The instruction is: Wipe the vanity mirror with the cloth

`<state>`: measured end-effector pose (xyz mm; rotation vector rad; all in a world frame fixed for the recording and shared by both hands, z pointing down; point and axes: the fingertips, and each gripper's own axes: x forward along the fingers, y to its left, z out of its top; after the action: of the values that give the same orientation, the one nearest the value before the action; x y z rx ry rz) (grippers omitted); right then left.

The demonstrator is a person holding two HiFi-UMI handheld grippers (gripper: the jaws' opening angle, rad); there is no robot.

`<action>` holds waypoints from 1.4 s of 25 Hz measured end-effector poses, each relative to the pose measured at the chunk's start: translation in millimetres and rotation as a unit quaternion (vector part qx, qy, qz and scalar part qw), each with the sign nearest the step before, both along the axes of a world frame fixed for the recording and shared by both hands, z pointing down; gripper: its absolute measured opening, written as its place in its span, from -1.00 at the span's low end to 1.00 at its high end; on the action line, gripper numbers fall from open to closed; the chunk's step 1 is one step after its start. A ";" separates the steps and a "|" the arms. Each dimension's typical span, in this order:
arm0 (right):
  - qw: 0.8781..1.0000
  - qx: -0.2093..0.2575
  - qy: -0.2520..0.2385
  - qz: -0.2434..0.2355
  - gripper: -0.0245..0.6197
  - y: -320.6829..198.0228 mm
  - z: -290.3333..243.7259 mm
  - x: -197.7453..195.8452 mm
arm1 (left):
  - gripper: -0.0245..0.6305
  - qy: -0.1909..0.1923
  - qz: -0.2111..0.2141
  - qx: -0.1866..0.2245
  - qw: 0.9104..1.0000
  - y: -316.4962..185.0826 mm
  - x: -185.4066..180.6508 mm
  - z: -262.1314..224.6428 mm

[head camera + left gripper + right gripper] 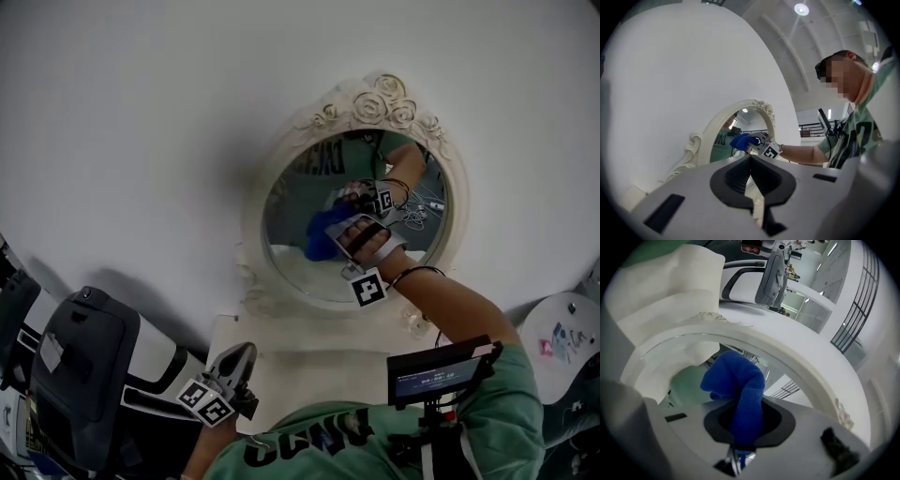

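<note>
Two tongs are in view. One oval vanity mirror with a carved cream frame (375, 103) stands on the pale surface (309, 349). The right tongs (745, 418) are clenched on the one blue fluffy cloth (740, 387), held at the lower left of the glass. The left tongs (751, 161), closed on nothing, hang low near the mirror's base.

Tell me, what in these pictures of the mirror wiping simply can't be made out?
- Head view: whether the cloth touches the mirror glass; the right hand-held gripper covers that spot.
- Head view: the print on the small screen is too small to read.
- Left gripper view: the mirror's lower edge is hidden behind the left hand-held gripper.
</note>
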<state>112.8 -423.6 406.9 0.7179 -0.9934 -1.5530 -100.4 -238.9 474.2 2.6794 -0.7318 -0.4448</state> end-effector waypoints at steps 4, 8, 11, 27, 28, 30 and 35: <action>0.998 -0.004 0.003 0.064 -0.77 28.8 4.6 91.4 | -0.93 -0.001 0.043 0.002 0.999 -2.6 38.5 -3.2; 0.991 0.004 0.013 0.136 -0.77 56.4 2.5 175.1 | -0.93 -0.001 0.080 0.003 0.997 -3.8 71.8 -5.0; 0.984 -0.001 0.011 0.178 -0.77 70.2 4.6 218.7 | -0.93 0.000 0.101 0.007 0.995 -1.4 90.7 -6.9; 0.992 -0.021 -0.038 0.117 -0.77 61.4 4.1 142.9 | -0.93 0.004 0.049 -0.002 0.999 3.6 52.8 0.0; 0.995 -0.021 -0.037 0.091 -0.77 54.1 5.9 113.9 | -0.93 0.006 0.041 -0.002 0.999 4.3 45.4 0.5; 0.998 -0.023 -0.038 0.041 -0.77 39.1 11.1 56.1 | -0.93 0.009 0.024 -0.001 1.000 6.6 29.6 1.2; 0.997 -0.046 -0.039 -0.049 -0.77 7.6 39.6 -64.3 | -0.93 0.009 -0.027 -0.007 1.000 12.0 -19.6 6.8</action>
<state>48.6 -416.0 446.5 0.6782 -1.1646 -1.5631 -120.0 -226.9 481.0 2.6454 -0.8020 -0.4746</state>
